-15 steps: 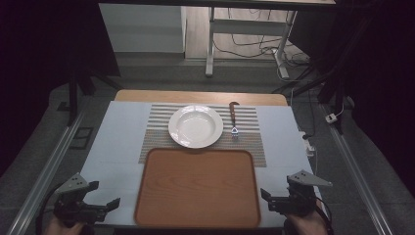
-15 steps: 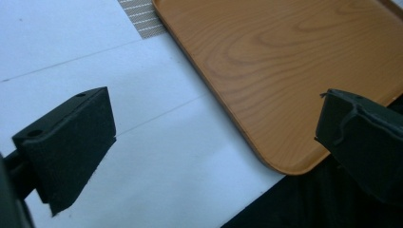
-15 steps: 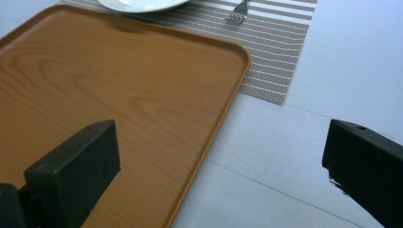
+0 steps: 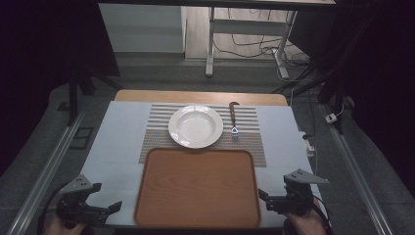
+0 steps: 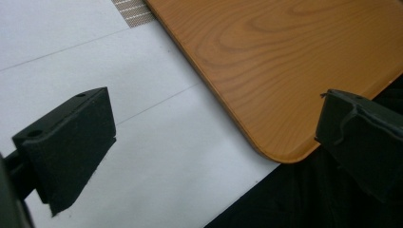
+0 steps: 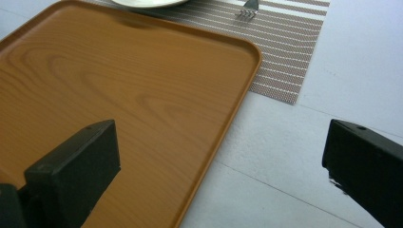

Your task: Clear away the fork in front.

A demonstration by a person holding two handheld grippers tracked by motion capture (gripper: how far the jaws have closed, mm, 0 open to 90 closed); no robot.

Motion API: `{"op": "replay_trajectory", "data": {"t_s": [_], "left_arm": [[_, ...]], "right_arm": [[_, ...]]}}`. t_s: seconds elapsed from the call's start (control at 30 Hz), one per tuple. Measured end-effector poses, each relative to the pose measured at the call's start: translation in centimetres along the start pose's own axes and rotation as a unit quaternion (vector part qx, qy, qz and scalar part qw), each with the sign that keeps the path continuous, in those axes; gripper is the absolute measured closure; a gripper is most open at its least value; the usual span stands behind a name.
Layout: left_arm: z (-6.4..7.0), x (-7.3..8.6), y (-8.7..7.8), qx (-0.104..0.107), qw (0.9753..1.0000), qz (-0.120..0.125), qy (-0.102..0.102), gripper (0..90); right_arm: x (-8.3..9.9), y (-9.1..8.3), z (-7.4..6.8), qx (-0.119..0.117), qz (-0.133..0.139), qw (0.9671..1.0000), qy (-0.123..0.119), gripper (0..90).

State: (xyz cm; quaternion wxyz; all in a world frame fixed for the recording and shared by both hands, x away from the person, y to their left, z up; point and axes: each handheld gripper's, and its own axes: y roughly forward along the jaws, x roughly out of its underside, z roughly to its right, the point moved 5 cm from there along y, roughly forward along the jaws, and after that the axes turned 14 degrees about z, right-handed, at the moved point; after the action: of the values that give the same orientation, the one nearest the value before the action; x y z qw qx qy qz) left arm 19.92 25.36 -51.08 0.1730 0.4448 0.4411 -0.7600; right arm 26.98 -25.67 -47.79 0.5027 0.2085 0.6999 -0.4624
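At the near edge of the table [image 4: 122,132], seen from the high view, the wooden tray [image 4: 198,188] lies flat at six o'clock, its far rim overlapping the near strip of the striped placemat [image 4: 249,132]. Left gripper [image 4: 105,209] sits at about seven o'clock off the tray's near-left corner, just beside it and not touching. In the left gripper view its two black jaws stand wide apart with nothing between them; the tray's rounded corner [image 5: 285,154] lies across the gap, over the white table surface [image 5: 142,118]. Right gripper [image 4: 266,198] sits at about five o'clock, just beside the tray's near-right corner. In the right gripper view its jaws are likewise spread wide and hold nothing, one over the tray [image 6: 119,90], the other over the bare table [image 6: 294,156]. White plate [image 4: 195,126] rests on the placemat at twelve o'clock from the tray. Fork [image 4: 234,117] lies on the placemat at three o'clock from the plate, close beside it, tines toward the tray.
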Motion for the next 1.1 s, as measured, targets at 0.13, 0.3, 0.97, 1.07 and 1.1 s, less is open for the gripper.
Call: {"op": "replay_trajectory", "data": {"t_s": [0.13, 0.3, 0.97, 1.07, 1.1], "left_arm": [[0.0, 0.0, 0.0, 0.0, 1.0, 0.003, -0.002, 0.0], [-0.2, -0.1, -0.2, -0.015, 0.9997, 0.012, 0.013, 0.0], [-0.3, -0.1, -0.2, 0.003, 0.9999, 0.014, 0.001, 0.0], [-0.2, -0.1, -0.1, 0.006, 0.9999, 0.01, 0.004, 0.0], [-0.2, -0.1, -0.2, 0.007, 0.9999, 0.011, 0.005, 0.0]], "right_arm": [[0.0, 0.1, -0.1, -0.002, -0.005, 1.0, -0.001, 0.0], [0.1, 0.2, 0.0, -0.002, -0.013, 0.9999, 0.001, 0.0], [-0.2, 0.8, -0.1, -0.009, -0.024, 0.9995, -0.021, 0.0], [-0.3, 1.0, -0.3, -0.014, -0.028, 0.9991, -0.029, 0.0], [-0.3, 1.1, -0.4, -0.018, -0.03, 0.9989, -0.032, 0.0]]}}
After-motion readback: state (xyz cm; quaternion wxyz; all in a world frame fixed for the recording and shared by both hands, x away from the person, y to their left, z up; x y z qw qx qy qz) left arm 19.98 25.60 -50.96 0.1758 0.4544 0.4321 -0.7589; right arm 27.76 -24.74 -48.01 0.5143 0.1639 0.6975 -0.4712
